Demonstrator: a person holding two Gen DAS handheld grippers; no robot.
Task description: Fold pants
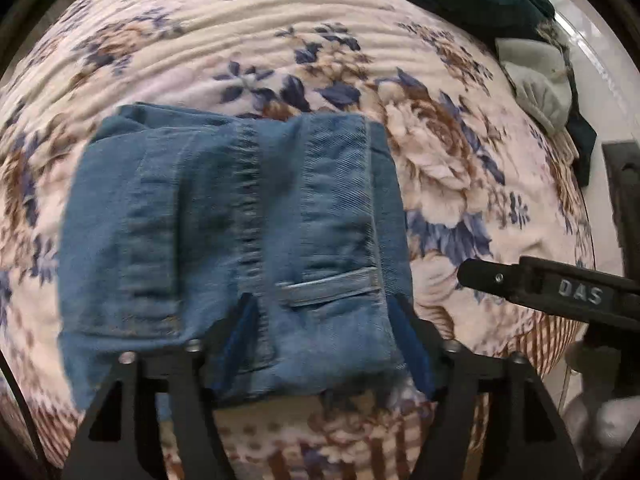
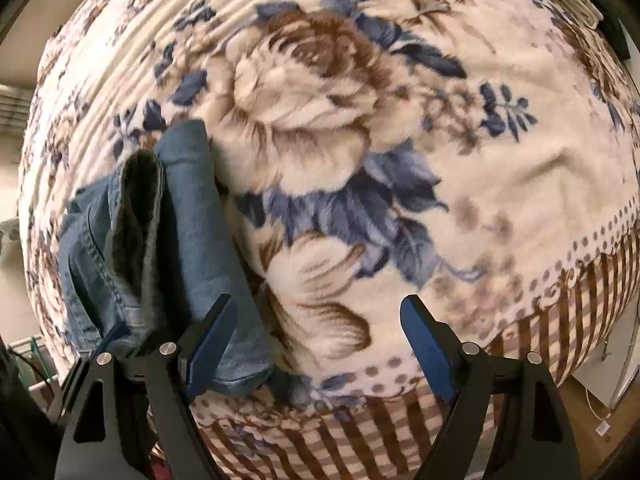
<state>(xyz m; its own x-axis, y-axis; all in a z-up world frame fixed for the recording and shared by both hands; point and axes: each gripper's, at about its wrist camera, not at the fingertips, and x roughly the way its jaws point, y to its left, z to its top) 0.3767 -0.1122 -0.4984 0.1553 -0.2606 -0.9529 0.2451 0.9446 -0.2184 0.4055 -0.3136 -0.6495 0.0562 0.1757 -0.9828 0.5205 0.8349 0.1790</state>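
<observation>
Spread left gripper [image 1: 326,320] frames folded jeans [image 1: 224,240]; right view adds hem.

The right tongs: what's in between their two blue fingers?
In the right wrist view, the right tongs stand open with only the flowery blanket showing between the fingers. The folded jeans lie off beside the left-hand finger, not in the gap.

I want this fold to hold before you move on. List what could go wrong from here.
1. The folded jeans lie between the open left gripper's fingers; lifting away carelessly could snag a layer and undo the fold.
2. In the right wrist view one layer gapes open, so the stack may slump.
3. The right gripper hangs close to the jeans' edge over the floral blanket; a sideways brush could shift them.
</observation>
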